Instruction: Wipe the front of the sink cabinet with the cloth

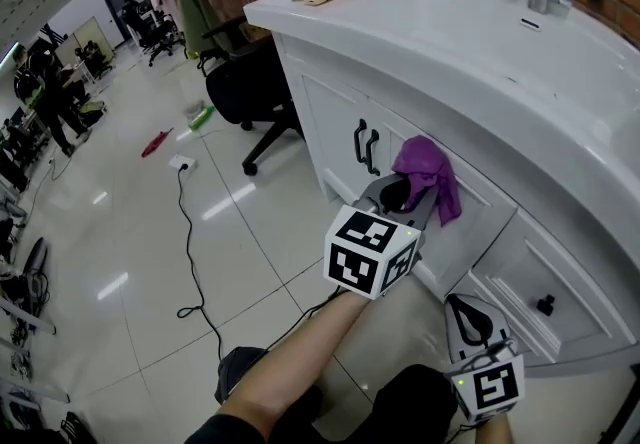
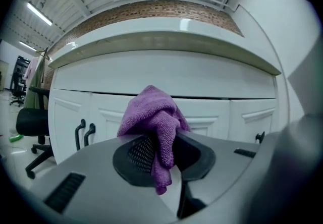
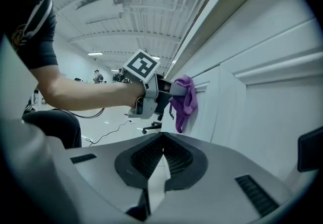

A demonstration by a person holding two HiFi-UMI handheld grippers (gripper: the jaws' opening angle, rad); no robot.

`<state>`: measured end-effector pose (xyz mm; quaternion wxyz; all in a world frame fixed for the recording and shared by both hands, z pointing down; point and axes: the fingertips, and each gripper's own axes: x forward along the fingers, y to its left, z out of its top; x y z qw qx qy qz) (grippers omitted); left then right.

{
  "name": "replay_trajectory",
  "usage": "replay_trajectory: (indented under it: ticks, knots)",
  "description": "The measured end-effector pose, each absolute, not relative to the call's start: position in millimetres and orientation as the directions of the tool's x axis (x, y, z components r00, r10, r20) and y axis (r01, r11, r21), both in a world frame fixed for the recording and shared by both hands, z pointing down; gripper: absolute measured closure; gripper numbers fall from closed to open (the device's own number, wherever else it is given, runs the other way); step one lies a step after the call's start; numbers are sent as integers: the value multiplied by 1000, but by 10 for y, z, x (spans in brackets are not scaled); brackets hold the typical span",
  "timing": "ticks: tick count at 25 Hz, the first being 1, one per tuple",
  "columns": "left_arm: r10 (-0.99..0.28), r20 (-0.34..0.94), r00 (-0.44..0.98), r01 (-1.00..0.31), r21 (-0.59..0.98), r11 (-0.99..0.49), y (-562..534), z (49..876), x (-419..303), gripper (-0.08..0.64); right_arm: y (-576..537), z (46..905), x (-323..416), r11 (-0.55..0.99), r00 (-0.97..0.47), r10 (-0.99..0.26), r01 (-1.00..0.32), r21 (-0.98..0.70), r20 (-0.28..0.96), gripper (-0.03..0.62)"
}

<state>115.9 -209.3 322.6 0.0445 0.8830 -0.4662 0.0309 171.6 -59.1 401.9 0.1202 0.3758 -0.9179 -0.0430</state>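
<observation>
Left hand-held gripper clamps the bunched purple cloth at the sink cabinet front beside black handles; right hand-held gripper sits closed, empty; dangling cloth may snag the handles and slip out.

Purple cloth pinched in fingers, white cabinet behind

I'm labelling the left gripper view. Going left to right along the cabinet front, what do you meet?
Black office chair → pair of black door handles → purple cloth → small black knob.
</observation>
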Motion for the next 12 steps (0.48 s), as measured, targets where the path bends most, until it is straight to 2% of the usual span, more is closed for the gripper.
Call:
replay_trajectory:
  ticks: [8, 12]
  knots:
    - [-718, 83, 691, -722, 46, -690, -1625, 3217, 1790, 489, -493, 4165, 1981, 677, -627, -728, -722, 144, 278, 592]
    - [-651, 92, 754, -656, 41, -754, -1379, 3258, 2031, 490, -447, 4174, 2021, 670, -622, -732, -731, 131, 278, 592]
